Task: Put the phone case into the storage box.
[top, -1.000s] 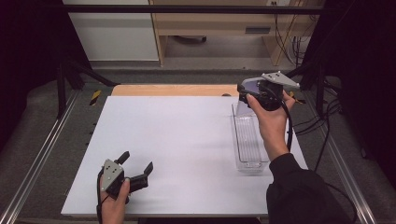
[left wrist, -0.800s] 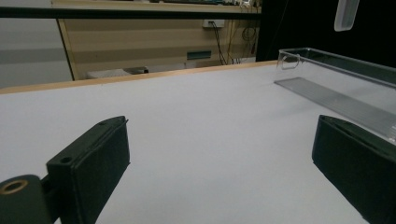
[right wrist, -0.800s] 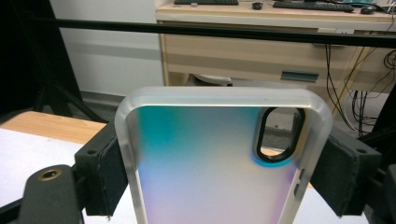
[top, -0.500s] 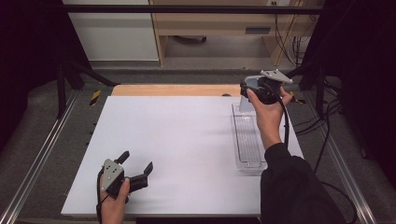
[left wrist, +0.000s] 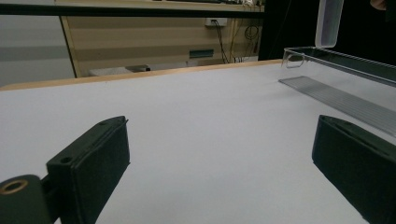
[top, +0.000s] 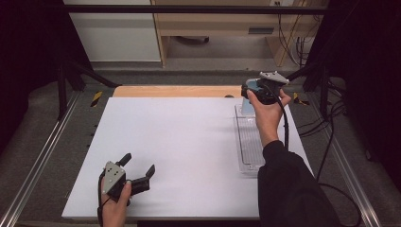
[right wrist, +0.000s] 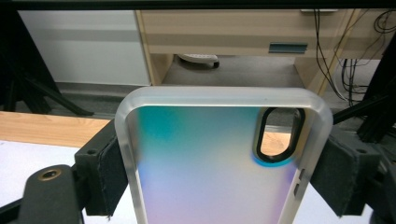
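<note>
My right gripper (top: 249, 92) is shut on a phone case (right wrist: 210, 168), iridescent with a frosted translucent rim and a black-ringed camera cutout. Its pads (right wrist: 105, 168) press on the case's two long edges. In the high view the phone case (top: 246, 107) hangs upright over the far end of a clear plastic tray (top: 250, 142) at the table's right side. My left gripper (top: 139, 163) rests low near the front left of the white table (top: 179, 137). It is open, with nothing between its fingers (left wrist: 93, 158). From there the clear tray (left wrist: 336, 58) is at the right, with the phone case (left wrist: 327, 23) above it.
A wooden strip (top: 175, 91) runs along the table's far edge, with a wooden cabinet (top: 213, 23) beyond it. Cables (top: 326, 142) trail along the table's right side. Metal rails (top: 42, 161) flank the table.
My right hand has sunk a little and shifted slightly left with the phone case, nearer the tray's far end. The left gripper has stayed in place.
</note>
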Demonstrator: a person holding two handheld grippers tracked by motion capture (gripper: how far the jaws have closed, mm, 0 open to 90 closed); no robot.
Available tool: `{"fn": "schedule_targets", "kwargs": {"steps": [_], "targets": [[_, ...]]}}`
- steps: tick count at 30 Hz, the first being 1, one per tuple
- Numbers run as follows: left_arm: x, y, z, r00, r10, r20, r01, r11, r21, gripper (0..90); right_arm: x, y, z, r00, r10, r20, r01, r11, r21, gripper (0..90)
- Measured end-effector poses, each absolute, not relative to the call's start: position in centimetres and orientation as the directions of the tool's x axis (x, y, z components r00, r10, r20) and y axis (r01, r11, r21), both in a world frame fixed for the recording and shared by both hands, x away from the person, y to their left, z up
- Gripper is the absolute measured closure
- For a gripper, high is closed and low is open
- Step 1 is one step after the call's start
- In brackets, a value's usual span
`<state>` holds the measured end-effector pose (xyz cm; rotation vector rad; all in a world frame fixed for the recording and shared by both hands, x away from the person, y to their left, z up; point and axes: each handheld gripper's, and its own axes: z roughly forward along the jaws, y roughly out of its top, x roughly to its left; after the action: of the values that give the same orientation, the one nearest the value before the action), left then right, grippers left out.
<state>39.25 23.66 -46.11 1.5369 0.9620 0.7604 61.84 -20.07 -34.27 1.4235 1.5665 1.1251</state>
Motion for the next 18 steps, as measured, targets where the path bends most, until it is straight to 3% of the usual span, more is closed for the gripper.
{"fn": "schedule_targets", "kwargs": {"steps": [18], "targets": [[39.3,23.7,-46.0,0.467,0.884,-0.029,0.166,-0.055,0.985,3.0,62.6,-20.0,-35.5,-0.102,0.994,0.041,0.382,0.002,0.924,17.6]]}}
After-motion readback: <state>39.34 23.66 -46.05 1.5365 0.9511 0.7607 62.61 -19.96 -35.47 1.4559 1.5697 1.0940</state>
